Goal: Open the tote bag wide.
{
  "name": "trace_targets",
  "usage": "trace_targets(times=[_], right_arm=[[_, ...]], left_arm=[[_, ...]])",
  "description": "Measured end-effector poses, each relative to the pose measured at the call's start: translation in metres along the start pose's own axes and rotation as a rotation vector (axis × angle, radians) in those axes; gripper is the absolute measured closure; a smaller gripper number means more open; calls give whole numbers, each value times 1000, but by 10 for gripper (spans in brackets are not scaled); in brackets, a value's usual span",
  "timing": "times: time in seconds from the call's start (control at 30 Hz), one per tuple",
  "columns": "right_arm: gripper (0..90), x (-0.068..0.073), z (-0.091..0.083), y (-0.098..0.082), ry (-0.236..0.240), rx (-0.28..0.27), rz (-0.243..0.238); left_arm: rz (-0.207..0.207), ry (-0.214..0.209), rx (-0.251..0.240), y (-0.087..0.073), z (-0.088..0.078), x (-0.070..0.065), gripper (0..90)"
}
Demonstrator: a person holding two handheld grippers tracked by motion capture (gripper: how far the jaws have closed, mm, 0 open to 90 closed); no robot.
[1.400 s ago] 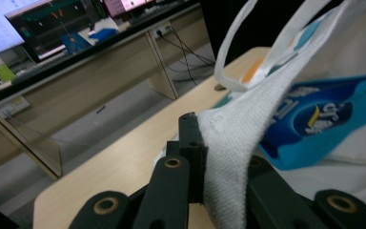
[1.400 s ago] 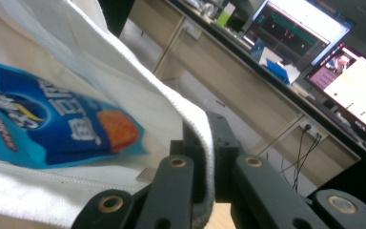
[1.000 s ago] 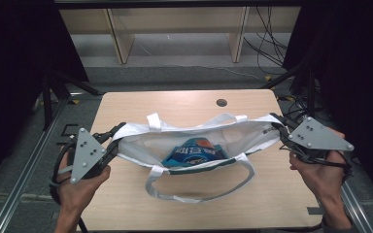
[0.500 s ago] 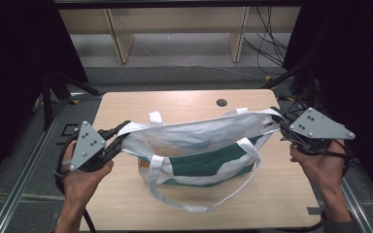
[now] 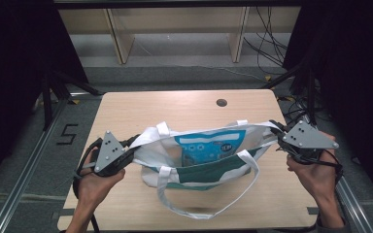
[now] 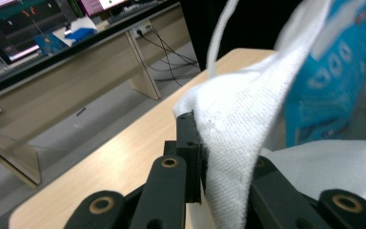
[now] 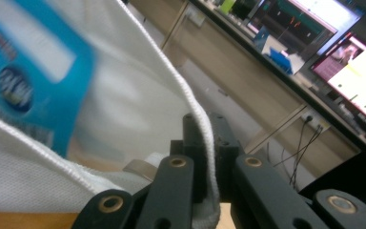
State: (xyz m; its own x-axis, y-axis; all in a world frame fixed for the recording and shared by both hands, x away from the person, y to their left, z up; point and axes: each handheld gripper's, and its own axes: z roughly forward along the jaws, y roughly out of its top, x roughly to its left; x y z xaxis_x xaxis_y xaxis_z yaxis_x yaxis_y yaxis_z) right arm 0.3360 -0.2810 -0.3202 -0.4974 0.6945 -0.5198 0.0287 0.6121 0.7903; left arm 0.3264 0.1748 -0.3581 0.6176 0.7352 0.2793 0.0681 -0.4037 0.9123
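Your left gripper (image 5: 126, 154) is clamped on the left end of the white tote bag (image 5: 194, 165), its jaws having just eased apart a little with the woven rim still pinched between them; your right gripper (image 5: 278, 132) bites the opposite end of the same rim. The bag lies stretched between the two across the near half of the wooden table (image 5: 175, 104), mouth held open, a blue printed packet (image 5: 206, 145) standing inside.

To do this step well, keep both grips firm and the pull level, so that the rim stays taut and the packet does not tip out; watch the left grip, where cloth may slip.

The bag is coarse, soft woven cloth, limp wherever it is not stretched, with a dark green lower panel. Its flat white strap handles (image 5: 209, 194) lie slack, the near one in a loop toward you. The packet is glossy and flat-faced. The tabletop is smooth, pale, with rounded corners and a round cable hole (image 5: 221, 102).
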Motion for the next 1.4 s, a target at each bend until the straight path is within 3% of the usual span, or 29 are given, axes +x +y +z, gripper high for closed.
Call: trace_targets(times=[0.17,0.33,0.47,0.67,0.7,0.93,1.03,1.07,1.13,1.23,1.3,1.4], right_arm=[[883,1,9,-7,2,16,18],[882,-4,18,-6,-7,6,35],[880,-12,35,-4,-12,-3,105],[879,-15,37,-2,-8,-5,112],[879,-15,38,-2,-9,-4,135],[878,-21,40,-6,1,-26,182],[879,-21,44,-9,-3,-11,200],[880,-19,48,-12,-21,37,173],[880,-19,53,-17,-17,59,165],[880,-18,59,-22,3,105,173],[880,-12,70,-31,12,161,162],[880,-10,74,-34,15,171,167]], left_arm=[[-61,-4,6,-6,17,7,852],[-151,-16,-22,-8,30,18,853],[-199,-16,-41,-8,40,27,854],[-226,-9,-59,-3,47,34,852],[-233,-13,-78,-2,49,36,852],[-238,-18,-87,-2,57,37,851],[-226,-28,-54,-4,62,35,849],[-204,-33,-25,-8,68,33,847],[-198,-43,12,-15,77,31,846],[-204,-46,35,-21,84,31,844],[-229,-62,57,-31,93,30,841],[-254,-78,85,-39,100,26,841]])
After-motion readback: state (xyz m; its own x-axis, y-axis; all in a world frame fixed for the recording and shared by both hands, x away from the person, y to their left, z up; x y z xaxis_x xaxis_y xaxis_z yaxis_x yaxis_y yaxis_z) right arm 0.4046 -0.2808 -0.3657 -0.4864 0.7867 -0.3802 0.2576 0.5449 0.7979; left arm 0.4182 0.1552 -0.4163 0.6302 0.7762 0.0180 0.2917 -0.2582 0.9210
